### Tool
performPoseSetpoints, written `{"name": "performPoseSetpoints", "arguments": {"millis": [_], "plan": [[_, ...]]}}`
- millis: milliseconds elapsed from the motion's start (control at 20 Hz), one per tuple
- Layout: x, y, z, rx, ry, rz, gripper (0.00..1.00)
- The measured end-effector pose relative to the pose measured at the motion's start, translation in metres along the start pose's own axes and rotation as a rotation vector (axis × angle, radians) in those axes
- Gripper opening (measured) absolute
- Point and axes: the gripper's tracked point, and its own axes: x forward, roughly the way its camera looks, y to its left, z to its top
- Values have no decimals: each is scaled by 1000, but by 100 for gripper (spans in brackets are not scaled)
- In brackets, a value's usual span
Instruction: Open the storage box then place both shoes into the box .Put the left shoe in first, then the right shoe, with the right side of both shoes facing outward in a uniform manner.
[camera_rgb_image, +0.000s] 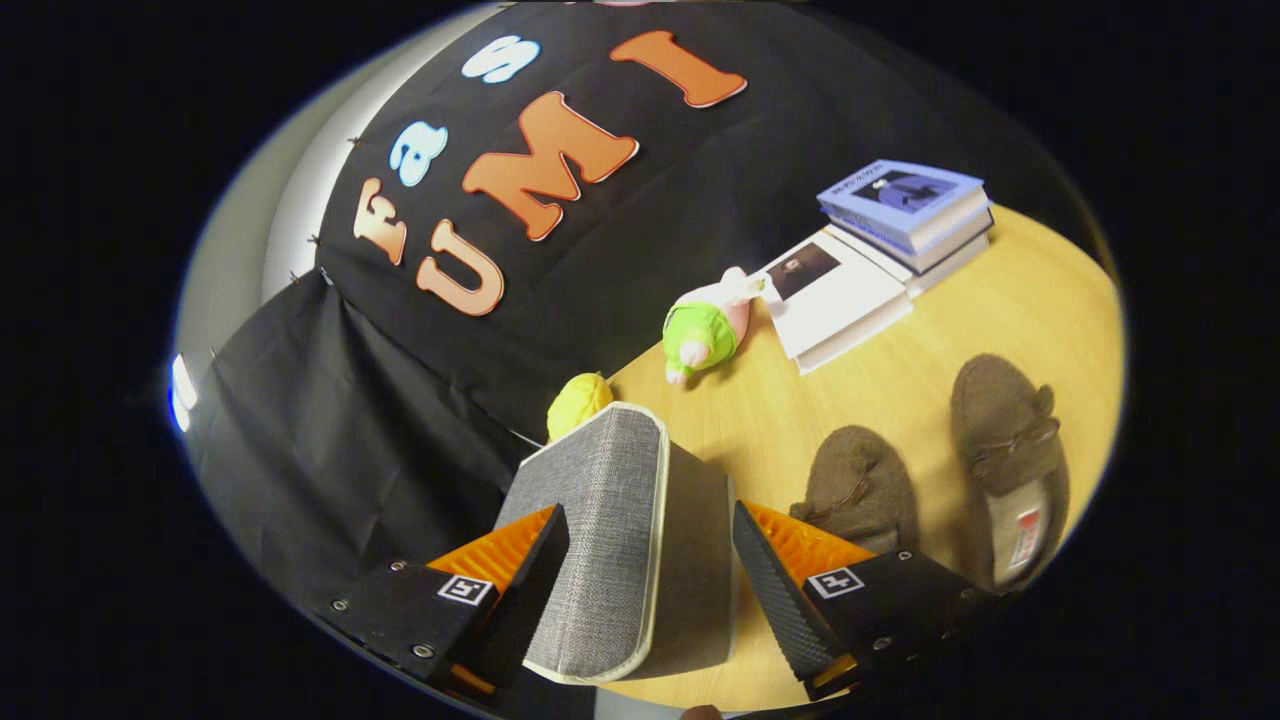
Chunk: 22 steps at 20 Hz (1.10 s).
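A grey fabric storage box lid with white piping stands on edge between my fingers, its woven top towards the left finger and its dark side towards the right one. My gripper is shut on it, with both fingertips touching its faces. Two brown fuzzy shoes lie on the wooden table beyond the right finger. The nearer shoe is partly behind that finger. The farther shoe lies to its right, its pale insole showing. The rest of the box is hidden behind the lid.
A green and pink plush toy lies past the lid. A yellow plush peeks out just behind the lid's top. A flat white book and a stack of books sit at the table's far side.
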Motion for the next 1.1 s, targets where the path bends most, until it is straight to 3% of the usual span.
{"name": "performPoseSetpoints", "arguments": {"millis": [400, 800, 900, 1050, 1100], "plan": [[29, 11, -23, 82, 110, 118, 98], [45, 14, -44, 150, 221, 165, 97], [43, 17, -40, 191, 225, 176, 92], [39, 15, -34, 233, 233, 161, 65], [34, 15, -32, 224, 229, 161, 59]]}}
